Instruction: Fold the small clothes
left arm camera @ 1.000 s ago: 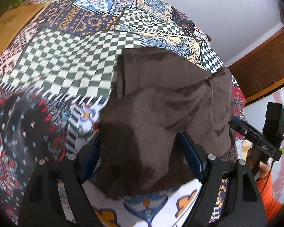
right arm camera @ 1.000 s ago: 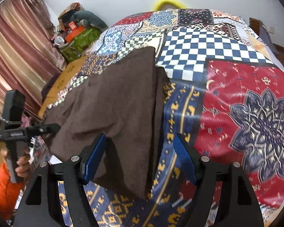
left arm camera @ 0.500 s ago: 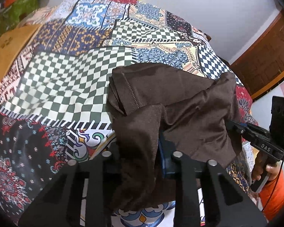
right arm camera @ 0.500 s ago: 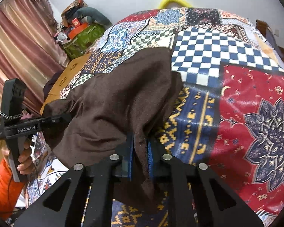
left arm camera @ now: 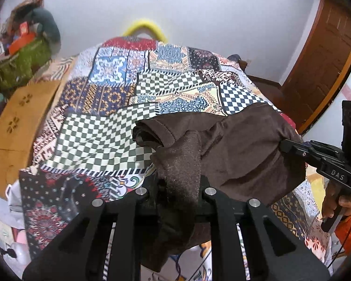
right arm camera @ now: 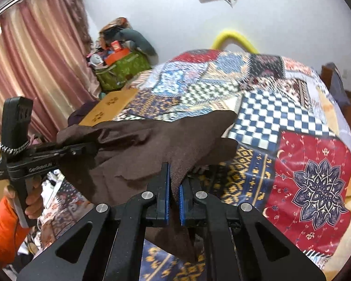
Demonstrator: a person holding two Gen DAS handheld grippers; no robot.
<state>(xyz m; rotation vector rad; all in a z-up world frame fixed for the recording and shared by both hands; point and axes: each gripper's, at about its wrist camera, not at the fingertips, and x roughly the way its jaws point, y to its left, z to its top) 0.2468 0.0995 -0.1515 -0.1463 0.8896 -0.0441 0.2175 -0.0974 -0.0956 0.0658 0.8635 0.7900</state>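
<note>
Brown garment stretched between grippers | left gripper clamped on it | right gripper clamped on it

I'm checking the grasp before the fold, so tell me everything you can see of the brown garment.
The brown garment is a plain dark brown cloth of soft, slightly fuzzy knit with a stitched hem along one folded edge. It is bunched and creased, with its near part lifted off the patchwork bedspread. The left gripper and the right gripper each pinch a near corner; both sets of jaws have just closed on the cloth. It sags between them, and loose cloth hangs below each grip. Its far edge seems to rest on the bedspread.
</note>
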